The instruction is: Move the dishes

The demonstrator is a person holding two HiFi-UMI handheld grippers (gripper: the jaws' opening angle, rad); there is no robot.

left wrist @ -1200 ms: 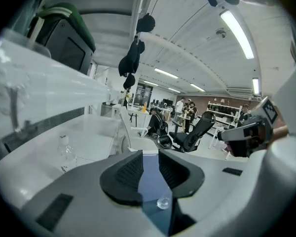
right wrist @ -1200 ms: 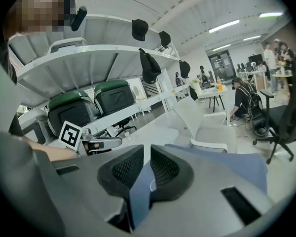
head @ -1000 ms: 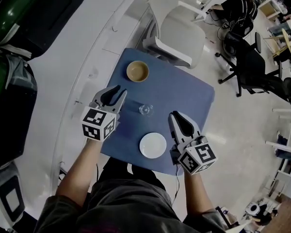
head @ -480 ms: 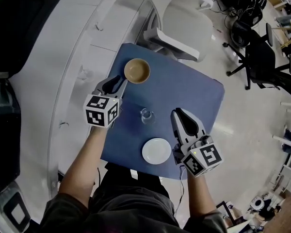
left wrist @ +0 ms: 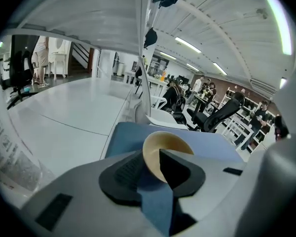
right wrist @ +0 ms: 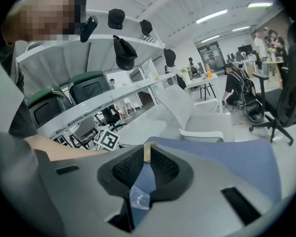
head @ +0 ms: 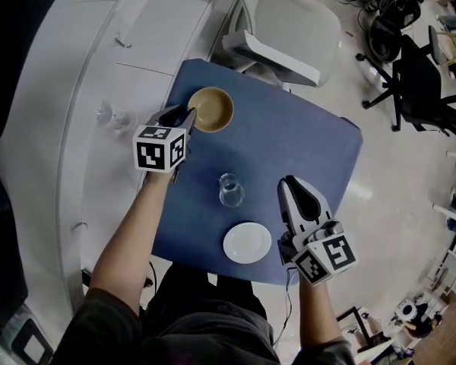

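Note:
A tan bowl [head: 212, 109] sits at the far left of the blue table [head: 296, 135]. My left gripper [head: 184, 115] is at its near rim. In the left gripper view the bowl [left wrist: 170, 144] has its rim between the pads, one outside and one inside, and the left gripper [left wrist: 150, 154] is shut on it. A clear glass [head: 230, 190] stands mid-table and a white plate [head: 247, 242] lies near the front edge. My right gripper [head: 292, 182] hovers to the right of the glass, shut and holding nothing. The glass [right wrist: 138, 199] shows low between the jaws in the right gripper view.
A white chair [head: 289, 21] stands beyond the table's far edge. A white curved counter [head: 76, 90] runs along the left with small glasses [head: 114, 116] on it. Black office chairs [head: 410, 74] are off to the right on the floor.
My left gripper moved forward to the bowl and its jaws narrowed onto the rim. The right gripper stayed beside the plate and glass. The head camera shifted.

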